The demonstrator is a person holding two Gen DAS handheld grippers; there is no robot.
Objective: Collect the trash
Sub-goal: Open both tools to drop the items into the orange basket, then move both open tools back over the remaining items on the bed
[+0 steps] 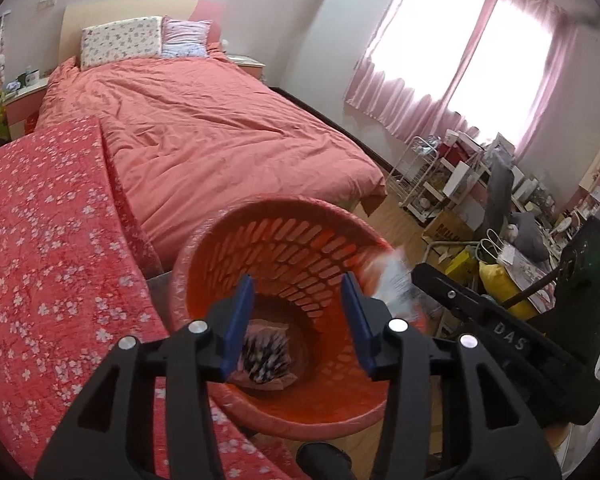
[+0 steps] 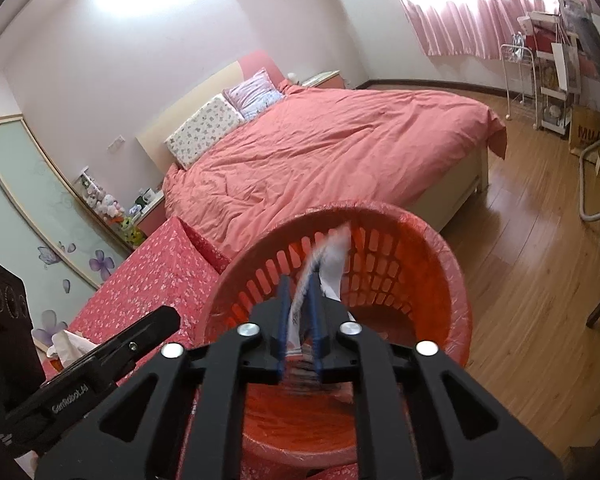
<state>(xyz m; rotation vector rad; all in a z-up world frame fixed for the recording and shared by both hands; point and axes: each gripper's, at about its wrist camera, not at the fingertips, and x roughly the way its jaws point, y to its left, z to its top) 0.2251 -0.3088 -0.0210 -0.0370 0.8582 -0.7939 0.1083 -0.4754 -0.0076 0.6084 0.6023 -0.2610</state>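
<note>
An orange slotted trash basket (image 1: 324,236) stands beside the red floral bedspread; it also shows in the right wrist view (image 2: 452,280). Crumpled trash (image 1: 266,362) lies at its bottom. My left gripper (image 1: 298,312) is open and empty over the basket mouth. My right gripper (image 2: 300,300) is shut on a white and blue wrapper (image 2: 332,256) and holds it over the basket; the wrapper shows blurred at the basket's right rim in the left wrist view (image 1: 396,280).
A floral-covered surface (image 1: 40,240) lies to the left with a tissue (image 2: 70,344) on it. A pink bed (image 1: 204,128) is behind. Shelves, boxes and bags (image 1: 480,208) crowd the right side. Wooden floor (image 2: 532,264) lies right of the basket.
</note>
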